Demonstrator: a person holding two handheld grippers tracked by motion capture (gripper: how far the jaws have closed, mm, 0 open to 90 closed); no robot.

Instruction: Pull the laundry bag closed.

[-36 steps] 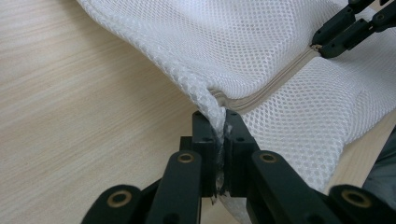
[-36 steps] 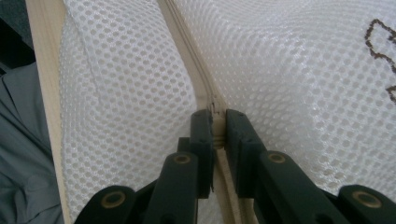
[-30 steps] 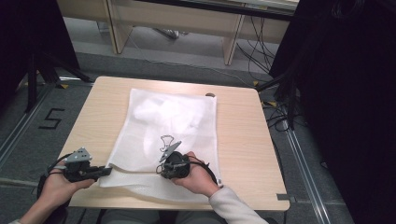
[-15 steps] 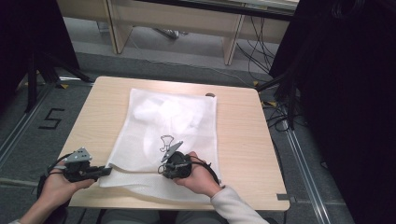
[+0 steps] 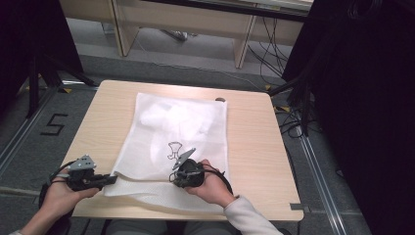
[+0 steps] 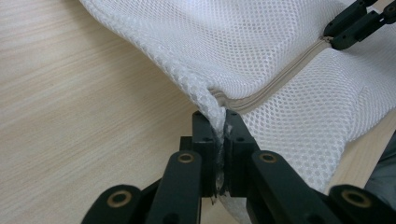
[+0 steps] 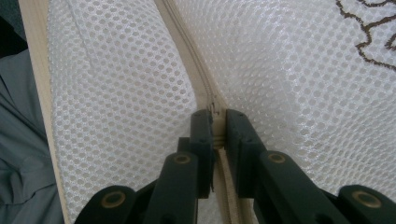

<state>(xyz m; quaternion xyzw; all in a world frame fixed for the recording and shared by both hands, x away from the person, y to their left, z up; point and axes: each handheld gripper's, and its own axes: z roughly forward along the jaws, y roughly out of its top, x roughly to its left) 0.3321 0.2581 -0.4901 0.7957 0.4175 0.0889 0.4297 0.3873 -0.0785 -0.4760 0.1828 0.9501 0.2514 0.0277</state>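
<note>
White mesh laundry bag (image 5: 176, 142) at frame centre on the table (image 5: 254, 142). Left gripper (image 6: 219, 140) clamps the bag's corner; right gripper (image 7: 215, 122) pinches the zipper pull (image 7: 212, 108). Risk: uneven pulling could snag mesh in the zipper (image 6: 280, 79).

Your left tool (image 5: 108, 180) sits at seven o'clock, jaws clamped tight, pointing toward three. Your right tool (image 5: 177, 177) sits at six, jaws pinched together too.
</note>
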